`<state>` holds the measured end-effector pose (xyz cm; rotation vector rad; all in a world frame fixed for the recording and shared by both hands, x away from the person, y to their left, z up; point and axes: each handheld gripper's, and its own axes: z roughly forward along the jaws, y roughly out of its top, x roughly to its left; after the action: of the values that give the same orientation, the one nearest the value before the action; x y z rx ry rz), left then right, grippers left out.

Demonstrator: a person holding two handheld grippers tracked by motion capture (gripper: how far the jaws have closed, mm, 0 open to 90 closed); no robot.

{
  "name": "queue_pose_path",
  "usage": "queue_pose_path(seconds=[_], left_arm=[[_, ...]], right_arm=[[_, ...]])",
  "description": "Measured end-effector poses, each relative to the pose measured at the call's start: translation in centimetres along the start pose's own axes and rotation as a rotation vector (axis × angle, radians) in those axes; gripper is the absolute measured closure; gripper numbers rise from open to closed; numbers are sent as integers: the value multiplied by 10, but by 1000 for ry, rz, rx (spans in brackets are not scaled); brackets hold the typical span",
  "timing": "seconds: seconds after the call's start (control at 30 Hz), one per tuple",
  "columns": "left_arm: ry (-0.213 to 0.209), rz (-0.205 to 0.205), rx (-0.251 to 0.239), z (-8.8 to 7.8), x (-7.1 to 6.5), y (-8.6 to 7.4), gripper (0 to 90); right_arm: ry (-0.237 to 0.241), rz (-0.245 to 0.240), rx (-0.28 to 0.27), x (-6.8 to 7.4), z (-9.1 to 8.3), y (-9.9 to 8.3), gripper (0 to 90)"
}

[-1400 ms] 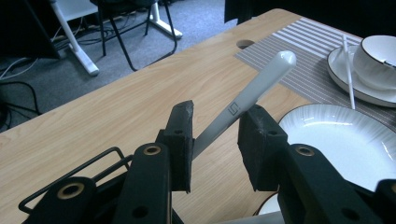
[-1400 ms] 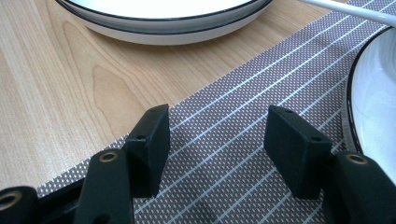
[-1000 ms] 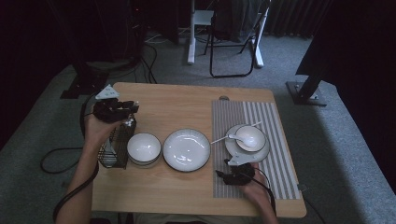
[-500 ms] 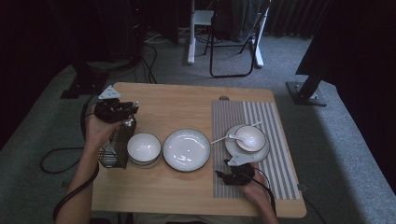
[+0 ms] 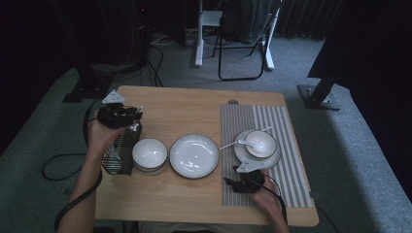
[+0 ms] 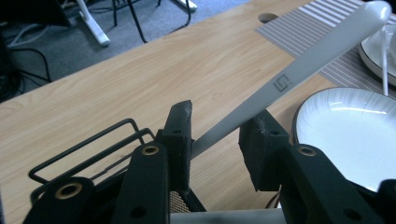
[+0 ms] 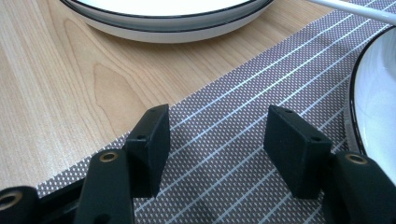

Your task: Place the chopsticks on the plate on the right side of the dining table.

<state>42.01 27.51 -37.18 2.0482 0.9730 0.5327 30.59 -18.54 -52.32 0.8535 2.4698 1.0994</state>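
My left gripper (image 5: 130, 117) hovers over a black wire basket (image 5: 119, 154) at the table's left edge. In the left gripper view its jaws (image 6: 215, 126) are shut on the flat handle of a white utensil (image 6: 299, 70), which slants up and to the right. The handle's lower end is hidden behind one jaw. My right gripper (image 5: 239, 178) rests low on the striped placemat (image 5: 291, 126), just in front of a saucer with a small bowl (image 5: 261, 143) and a white spoon (image 5: 237, 142). Its jaws (image 7: 217, 135) stand open over the placemat (image 7: 233, 93) with nothing between them.
A small white bowl (image 5: 149, 154) sits next to the basket, and a wide white plate (image 5: 194, 155) lies at the table's centre. The plate's rim (image 7: 163, 23) lies just ahead of the right gripper. A chair (image 5: 243, 39) stands on the carpet beyond the table.
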Motion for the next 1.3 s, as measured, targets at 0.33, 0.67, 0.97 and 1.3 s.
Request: queue_pose_path(seconds=[0.33, 0.67, 0.97, 1.3], left_arm=[[6, 13, -98, -13, -2, 2, 748], [45, 28, -169, -23, -5, 5, 821], [76, 46, -269, -42, -8, 12, 843], [104, 115, -441, -73, -28, 40, 842]], right_arm=[[-1, 0, 1, 0, 0, 0, 408], [-1, 0, 1, 0, 0, 0, 408], [0, -3, 3, 1, 1, 0, 410], [-2, -8, 3, 1, 1, 0, 410]])
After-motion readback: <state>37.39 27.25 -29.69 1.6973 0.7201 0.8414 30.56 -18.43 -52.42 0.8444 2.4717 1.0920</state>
